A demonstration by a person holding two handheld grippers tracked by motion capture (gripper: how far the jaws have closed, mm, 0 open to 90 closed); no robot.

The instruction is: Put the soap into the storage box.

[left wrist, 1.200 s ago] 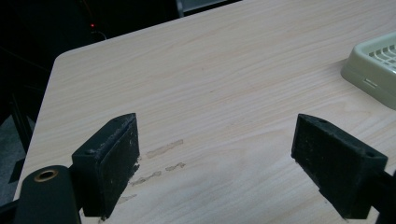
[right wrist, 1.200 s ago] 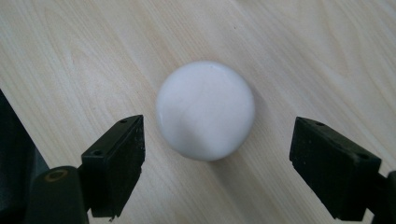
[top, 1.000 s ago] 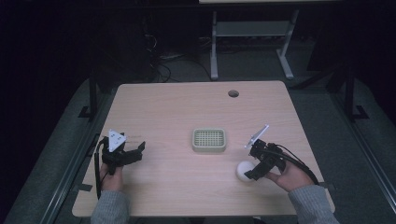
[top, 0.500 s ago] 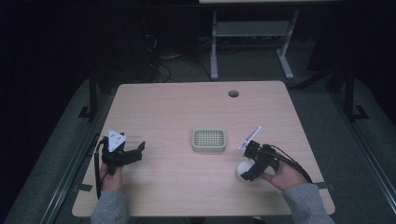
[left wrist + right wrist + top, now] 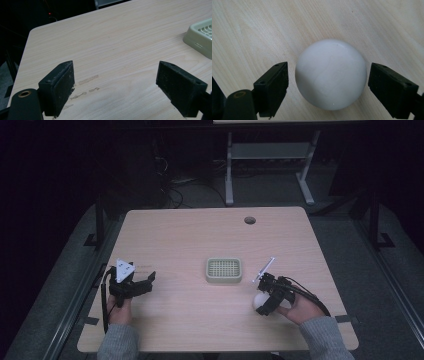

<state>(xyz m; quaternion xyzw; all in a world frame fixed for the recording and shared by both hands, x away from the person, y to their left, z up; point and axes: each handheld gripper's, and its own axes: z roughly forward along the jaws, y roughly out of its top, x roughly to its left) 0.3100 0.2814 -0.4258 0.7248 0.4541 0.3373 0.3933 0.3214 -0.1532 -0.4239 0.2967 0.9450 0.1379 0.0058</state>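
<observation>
table (image 5: 200, 235) ahead of me, basket (image 5: 224, 269) sat near its centre. left gripper (image 5: 142, 285) was at near-left of table, well left of basket, jaws over bare tabletop; in left gripper view basket (image 5: 200, 37) lay ahead and to right. right gripper (image 5: 262, 302) was at near-right, just in front of basket and to its right. ball (image 5: 330, 73) lay on table between its jaws, small gap each side. hole (image 5: 250, 220) at far edge, behind basket.

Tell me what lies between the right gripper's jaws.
A white ball sits on the table between the open jaws of the right gripper, untouched, in the right gripper view.
</observation>
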